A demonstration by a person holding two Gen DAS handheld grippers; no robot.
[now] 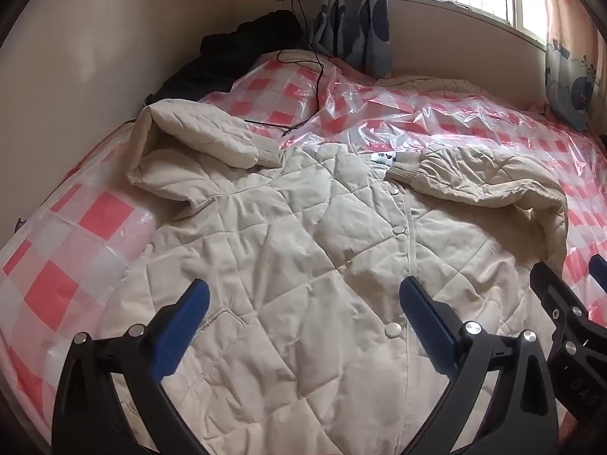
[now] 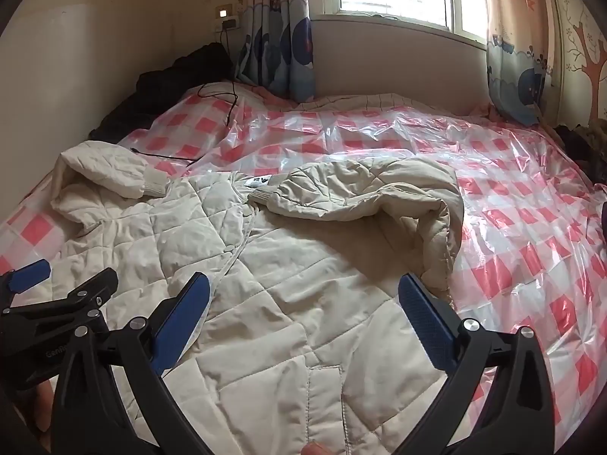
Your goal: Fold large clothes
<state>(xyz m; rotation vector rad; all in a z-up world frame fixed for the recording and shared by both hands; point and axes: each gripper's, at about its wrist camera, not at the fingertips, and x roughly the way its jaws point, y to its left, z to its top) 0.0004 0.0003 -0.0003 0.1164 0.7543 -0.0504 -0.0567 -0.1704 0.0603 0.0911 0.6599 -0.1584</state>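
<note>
We hold the left gripper and the right gripper with jaws spread wide, gripping nothing; both hang over the cream quilted jacket. It lies buttoned on the pink-checked plastic sheet, sleeves folded in at ten and two o'clock.

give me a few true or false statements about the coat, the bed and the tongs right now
1. The cream quilted coat lies front up, snaps showing. True.
2. Both sleeves are folded in over the chest. True: left sleeve, right sleeve.
3. The left tongs are shut on the hem. False: they stand open above the coat, holding nothing.
4. The right tongs pinch a sleeve. False: open and empty.
5. The bed has a plain blue cover. False: a pink checked plastic sheet.
</note>
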